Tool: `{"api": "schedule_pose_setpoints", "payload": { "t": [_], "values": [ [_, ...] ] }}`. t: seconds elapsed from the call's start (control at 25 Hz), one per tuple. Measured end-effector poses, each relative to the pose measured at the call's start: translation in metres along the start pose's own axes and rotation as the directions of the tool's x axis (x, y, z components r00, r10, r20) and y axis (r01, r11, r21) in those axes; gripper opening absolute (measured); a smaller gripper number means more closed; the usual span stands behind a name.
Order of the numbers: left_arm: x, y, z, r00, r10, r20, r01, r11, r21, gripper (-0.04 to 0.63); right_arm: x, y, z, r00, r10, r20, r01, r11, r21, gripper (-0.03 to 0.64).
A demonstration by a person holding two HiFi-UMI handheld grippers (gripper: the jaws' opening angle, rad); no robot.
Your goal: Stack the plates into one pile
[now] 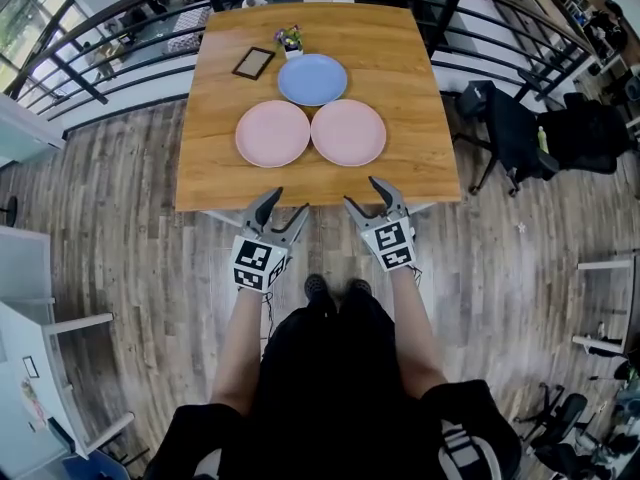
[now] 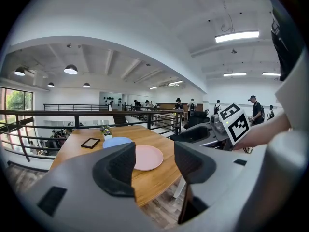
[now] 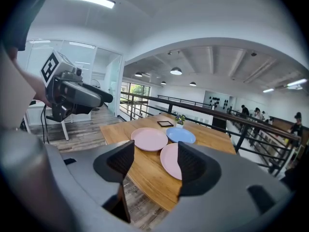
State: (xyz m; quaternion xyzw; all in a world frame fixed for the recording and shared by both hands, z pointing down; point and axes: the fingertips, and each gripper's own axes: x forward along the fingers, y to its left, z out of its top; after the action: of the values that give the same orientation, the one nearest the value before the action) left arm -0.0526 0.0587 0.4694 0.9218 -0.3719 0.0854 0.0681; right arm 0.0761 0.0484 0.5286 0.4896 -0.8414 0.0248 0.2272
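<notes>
Three plates lie apart on the wooden table [image 1: 420,98]: a blue plate [image 1: 312,79] at the back, one pink plate [image 1: 273,133] front left and another pink plate [image 1: 348,132] front right. Both grippers hang just off the table's near edge. My left gripper [image 1: 289,202] is open and empty, below the left pink plate. My right gripper [image 1: 362,192] is open and empty too, below the right pink plate. The right gripper view shows all three: pink plate [image 3: 150,138], pink plate [image 3: 170,159], blue plate [image 3: 181,135]. In the left gripper view its left jaw hides part of the table; a pink plate [image 2: 147,157] and the blue plate [image 2: 117,141] show.
A dark picture frame [image 1: 253,63] and a small flower pot [image 1: 290,40] stand at the table's far edge beside the blue plate. A black railing [image 1: 120,43] runs behind the table. A black chair [image 1: 510,128] stands to the right on the wood floor.
</notes>
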Motion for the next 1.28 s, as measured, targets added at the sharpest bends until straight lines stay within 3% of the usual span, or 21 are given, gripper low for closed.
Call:
{"api": "schedule_pose_setpoints", "payload": {
  "t": [0.92,1.28],
  "values": [
    [-0.003,0.029,-0.007,0.999,0.035,-0.010,-0.035,0.999,-0.001,0.258,0.036,-0.002,0.005,1.000,0.025,-0.006,-0.025,1.000,-0.008,0.270],
    [0.020,0.040,-0.006,0.999,0.032,-0.004,-0.032,0.999,-0.039,0.258,0.055,-0.014,-0.006,0.998,0.049,-0.028,-0.049,0.999,0.004,0.268]
  ]
}}
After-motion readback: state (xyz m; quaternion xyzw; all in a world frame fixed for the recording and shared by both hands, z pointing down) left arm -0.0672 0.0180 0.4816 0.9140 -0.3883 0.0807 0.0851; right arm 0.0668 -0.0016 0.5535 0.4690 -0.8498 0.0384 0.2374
